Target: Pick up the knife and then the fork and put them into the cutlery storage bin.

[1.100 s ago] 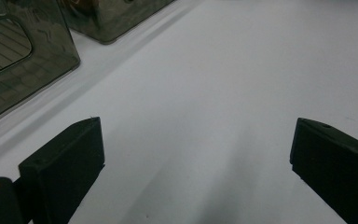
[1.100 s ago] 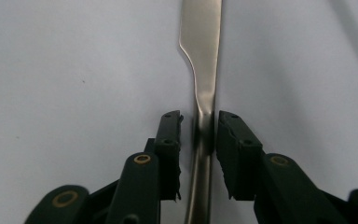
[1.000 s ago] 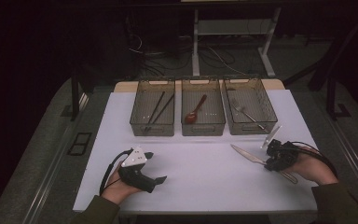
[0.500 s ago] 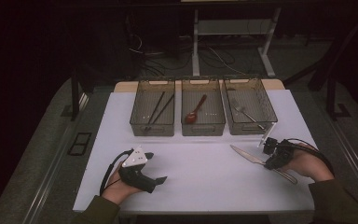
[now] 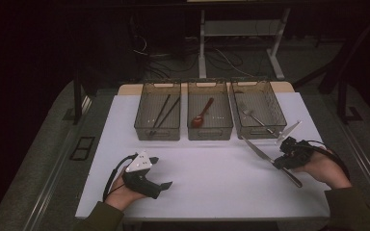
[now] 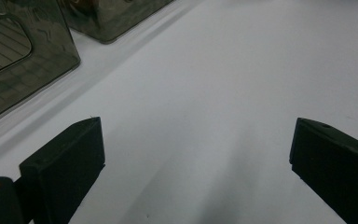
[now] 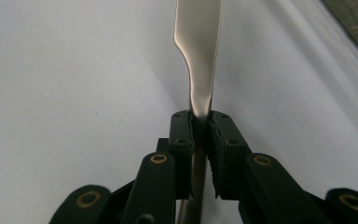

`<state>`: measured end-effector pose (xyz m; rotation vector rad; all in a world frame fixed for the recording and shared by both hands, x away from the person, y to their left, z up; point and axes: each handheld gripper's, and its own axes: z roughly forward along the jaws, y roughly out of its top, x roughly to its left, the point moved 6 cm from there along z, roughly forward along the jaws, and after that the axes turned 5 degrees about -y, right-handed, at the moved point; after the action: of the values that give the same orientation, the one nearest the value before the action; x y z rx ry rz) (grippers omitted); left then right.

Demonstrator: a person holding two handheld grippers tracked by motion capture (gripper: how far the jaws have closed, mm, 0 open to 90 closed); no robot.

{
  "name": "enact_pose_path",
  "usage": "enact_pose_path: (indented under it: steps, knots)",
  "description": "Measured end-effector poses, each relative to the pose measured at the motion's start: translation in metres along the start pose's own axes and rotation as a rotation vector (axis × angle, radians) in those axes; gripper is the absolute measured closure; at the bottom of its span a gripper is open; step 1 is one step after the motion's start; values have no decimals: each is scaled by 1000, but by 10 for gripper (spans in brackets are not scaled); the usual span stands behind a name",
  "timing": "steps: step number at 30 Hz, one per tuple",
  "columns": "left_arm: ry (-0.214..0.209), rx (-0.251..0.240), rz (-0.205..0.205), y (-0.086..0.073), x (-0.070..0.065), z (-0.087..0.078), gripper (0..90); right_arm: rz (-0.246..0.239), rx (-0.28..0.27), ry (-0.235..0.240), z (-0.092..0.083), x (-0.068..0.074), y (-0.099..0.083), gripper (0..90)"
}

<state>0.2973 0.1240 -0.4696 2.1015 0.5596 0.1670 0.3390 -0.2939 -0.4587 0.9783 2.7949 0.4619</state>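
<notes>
Right gripper [image 7: 200, 122] clamped on the knife [image 7: 198, 60], low over the table [image 5: 212, 187].
Jaws have just been closing and now pinch the knife where handle meets blade; blade points toward the right bin [image 5: 257, 108], near its front corner. Left gripper [image 6: 193, 154] rests on the table's left side, jaws wide apart, nothing between.

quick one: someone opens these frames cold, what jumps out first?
Probably the right gripper at the table's right edge, shut on a table knife whose blade points toward the trays; its jaws have just been closing. Next, three smoky trays in a row at the back: chopsticks in the left, a red spoon in the middle, a fork in the right. The left gripper rests open, near left.
</notes>
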Motion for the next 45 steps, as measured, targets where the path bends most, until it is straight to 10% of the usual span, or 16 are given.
enact_pose_path:
  steps: [30,45]
  knots:
    - [5,-24,-13,1,2,-3,22,196,-446,-25,-31,-24,5,788]
    - [-30,-66,-62,2,3,-3,22,243,-558,-61,-50,-36,13,788]
